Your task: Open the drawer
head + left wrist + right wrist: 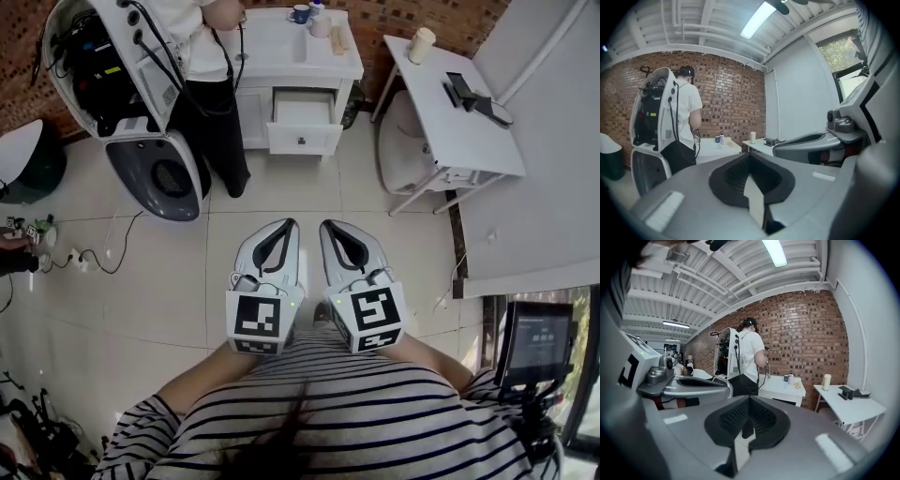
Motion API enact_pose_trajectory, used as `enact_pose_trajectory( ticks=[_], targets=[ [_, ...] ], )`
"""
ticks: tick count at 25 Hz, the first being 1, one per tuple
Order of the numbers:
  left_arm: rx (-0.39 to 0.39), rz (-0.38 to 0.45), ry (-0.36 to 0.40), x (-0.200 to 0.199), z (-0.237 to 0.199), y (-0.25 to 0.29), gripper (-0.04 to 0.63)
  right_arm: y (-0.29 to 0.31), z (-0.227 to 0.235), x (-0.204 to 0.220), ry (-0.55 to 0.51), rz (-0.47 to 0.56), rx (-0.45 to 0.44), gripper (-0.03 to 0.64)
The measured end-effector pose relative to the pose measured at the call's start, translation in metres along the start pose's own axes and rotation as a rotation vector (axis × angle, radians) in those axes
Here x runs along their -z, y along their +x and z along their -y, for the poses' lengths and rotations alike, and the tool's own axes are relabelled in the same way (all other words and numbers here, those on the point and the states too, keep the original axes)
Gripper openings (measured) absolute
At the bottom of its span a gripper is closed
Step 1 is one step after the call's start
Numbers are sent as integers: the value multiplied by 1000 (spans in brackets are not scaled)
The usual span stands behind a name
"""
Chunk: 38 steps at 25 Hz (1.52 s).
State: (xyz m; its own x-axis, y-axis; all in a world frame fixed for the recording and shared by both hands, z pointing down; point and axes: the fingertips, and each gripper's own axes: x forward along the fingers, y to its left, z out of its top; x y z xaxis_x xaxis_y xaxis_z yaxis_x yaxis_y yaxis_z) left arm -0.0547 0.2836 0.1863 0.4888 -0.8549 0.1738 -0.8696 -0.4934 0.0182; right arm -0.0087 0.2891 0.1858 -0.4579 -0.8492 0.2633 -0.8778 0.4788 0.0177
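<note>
Ahead, drawer (302, 139) pulled out, mug (300, 13) on cabinet (272, 52)

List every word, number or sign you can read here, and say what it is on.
No text is readable.
Monitor: lit lines, too small to read.
Yellow sticker in the open white machine: blurred.
Marker cubes on the left gripper and right gripper: black-and-white patterns, no letters.

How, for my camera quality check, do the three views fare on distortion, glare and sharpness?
Head view: evenly lit, sharp, the pale tiled floor bowed by the wide lens. Left gripper view: round dark vignette, the ceiling strip light glaring, the window bright. Right gripper view: same fisheye, the red brick wall curved, fairly sharp.
</note>
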Motion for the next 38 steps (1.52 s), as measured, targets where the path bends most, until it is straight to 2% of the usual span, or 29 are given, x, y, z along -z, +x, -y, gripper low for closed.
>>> enact_pose_trajectory(
  ticks=[7, 15, 38],
  targets=[
    [-10, 4, 17, -6, 31, 5, 15, -22, 25, -2, 24, 19, -3, 2],
    [-14, 8, 23, -11, 41, 7, 15, -28, 27, -5, 23, 28, -28, 2],
    [9, -17, 39, -3, 42, 12, 15, -19, 21, -6, 4, 34, -52, 2]
  ],
)
